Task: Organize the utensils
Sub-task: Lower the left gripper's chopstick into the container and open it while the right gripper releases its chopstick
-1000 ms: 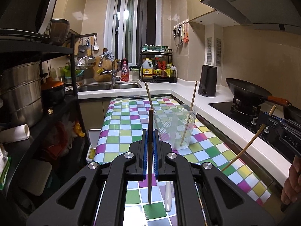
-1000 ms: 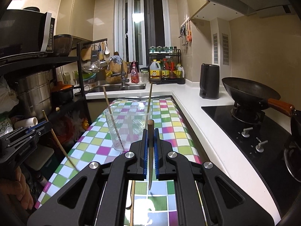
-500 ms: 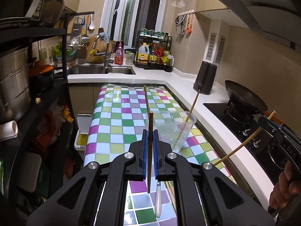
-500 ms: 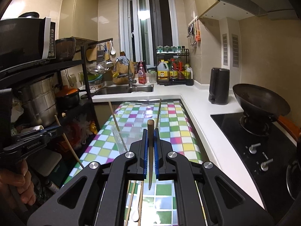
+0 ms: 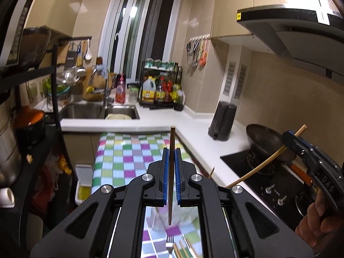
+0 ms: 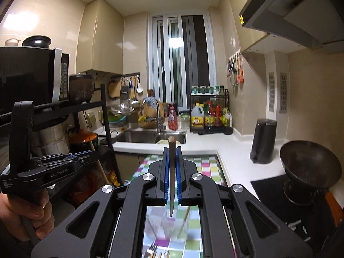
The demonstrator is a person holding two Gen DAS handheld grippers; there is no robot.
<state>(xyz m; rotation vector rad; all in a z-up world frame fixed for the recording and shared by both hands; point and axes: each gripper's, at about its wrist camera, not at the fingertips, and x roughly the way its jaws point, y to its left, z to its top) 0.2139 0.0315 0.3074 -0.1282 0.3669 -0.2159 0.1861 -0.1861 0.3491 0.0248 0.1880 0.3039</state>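
You have a chopstick in each tool, and both hang above the clear cup (image 6: 166,225) that stands on the checkered surface (image 5: 129,157), so the step in hand looks like dropping them in. Your left tool (image 5: 171,176) is pressed together on a brown chopstick (image 5: 171,172) held upright, its lower tip over the cup's mouth. Your right tool (image 6: 172,176) pinches a dark chopstick (image 6: 172,178) the same way, tip down toward the cup, which already seems to hold a pale stick leaning on its wall, though the blur there makes that hard to confirm. Lower each tip inside the rim before you let go, one tool at a time, so the sticks do not bounce off the thin wall or tip the cup. Keep them vertical as you descend. A fork (image 5: 169,243) and more chopsticks lie near the surface's near edge, just before the cup, waiting for later.
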